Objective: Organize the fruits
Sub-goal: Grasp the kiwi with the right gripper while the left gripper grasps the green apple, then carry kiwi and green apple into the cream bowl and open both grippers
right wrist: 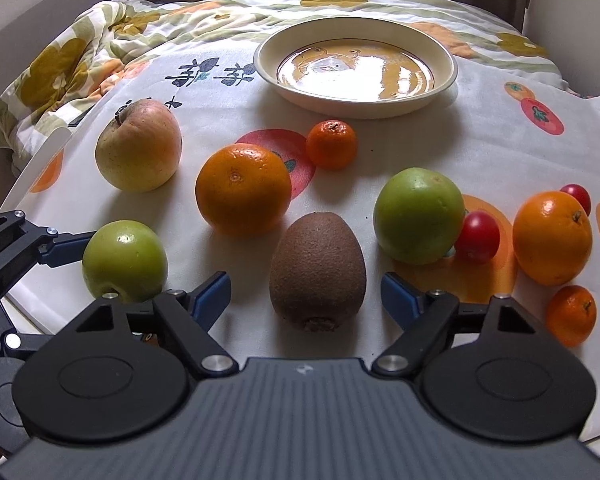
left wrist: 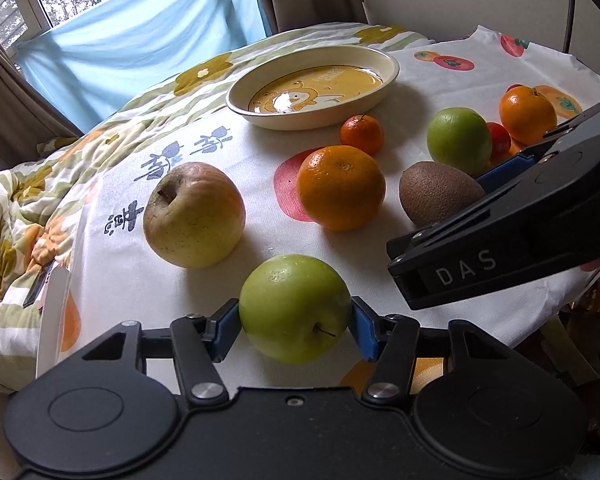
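Observation:
A green apple (left wrist: 294, 304) lies on the fruit-print cloth at the near edge. My left gripper (left wrist: 296, 328) is shut on it, a blue pad pressing on each side. In the right wrist view the same apple (right wrist: 124, 260) sits at the left with a left finger (right wrist: 70, 248) against it. A brown kiwi (right wrist: 318, 268) lies between the fingers of my right gripper (right wrist: 306, 292), which stands open with a gap on both sides. The cream plate (right wrist: 356, 110) with a yellow cartoon stands empty at the back.
Loose on the cloth are a yellow-red apple (right wrist: 138, 146), a large orange (right wrist: 242, 188), a small mandarin (right wrist: 331, 144), a second green apple (right wrist: 418, 216), two cherry tomatoes (right wrist: 476, 236), another orange (right wrist: 552, 238) and another mandarin (right wrist: 571, 314). A flowered quilt (right wrist: 80, 56) bunches at the left.

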### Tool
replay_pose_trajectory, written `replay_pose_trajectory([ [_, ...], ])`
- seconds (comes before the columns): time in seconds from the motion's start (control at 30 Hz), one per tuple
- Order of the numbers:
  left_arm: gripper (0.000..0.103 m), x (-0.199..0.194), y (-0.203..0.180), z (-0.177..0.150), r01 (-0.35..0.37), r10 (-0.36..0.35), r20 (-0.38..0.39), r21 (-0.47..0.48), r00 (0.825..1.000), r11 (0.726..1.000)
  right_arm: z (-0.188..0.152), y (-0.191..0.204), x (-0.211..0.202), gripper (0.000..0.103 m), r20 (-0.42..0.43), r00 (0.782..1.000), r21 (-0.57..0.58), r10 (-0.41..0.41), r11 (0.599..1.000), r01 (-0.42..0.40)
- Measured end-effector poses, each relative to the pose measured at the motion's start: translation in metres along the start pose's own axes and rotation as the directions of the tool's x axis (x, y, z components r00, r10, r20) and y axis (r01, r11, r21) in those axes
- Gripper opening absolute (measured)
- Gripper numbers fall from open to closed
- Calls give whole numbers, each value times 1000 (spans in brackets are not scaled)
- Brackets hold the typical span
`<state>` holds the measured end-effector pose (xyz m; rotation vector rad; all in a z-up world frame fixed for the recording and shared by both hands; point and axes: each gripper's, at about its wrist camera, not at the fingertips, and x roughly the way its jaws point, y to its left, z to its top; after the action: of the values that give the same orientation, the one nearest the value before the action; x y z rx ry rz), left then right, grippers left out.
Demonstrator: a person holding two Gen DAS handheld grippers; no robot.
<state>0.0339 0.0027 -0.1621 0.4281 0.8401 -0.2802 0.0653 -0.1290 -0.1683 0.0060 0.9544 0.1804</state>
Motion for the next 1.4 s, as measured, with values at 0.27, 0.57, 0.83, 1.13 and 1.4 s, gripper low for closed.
replay_pose_trajectory([
  [0.27,62,-1,0,-1,-2,2,5,-9,1000,1000,1,3,4,82,13,1000,-61,-17,998,18],
  [0.57,62,-1,0,-1,2,-2,17,-18,1000,1000,0,7,4,64,49,998,-105,-43,993,47],
  [0.83,62,-5,2,2,-3,4,46,-19,999,1000,1,7,-3,62,69,997,-93,-41,995,48],
  [1.13,62,-24,11,18,6,-4,81,-31,997,1000,13,5,-24,62,84,996,-67,-43,997,48],
  [1.4,62,-41,36,60,15,-11,164,-21,986,1000,48,0,-56,62,124,990,-16,-64,998,66],
])
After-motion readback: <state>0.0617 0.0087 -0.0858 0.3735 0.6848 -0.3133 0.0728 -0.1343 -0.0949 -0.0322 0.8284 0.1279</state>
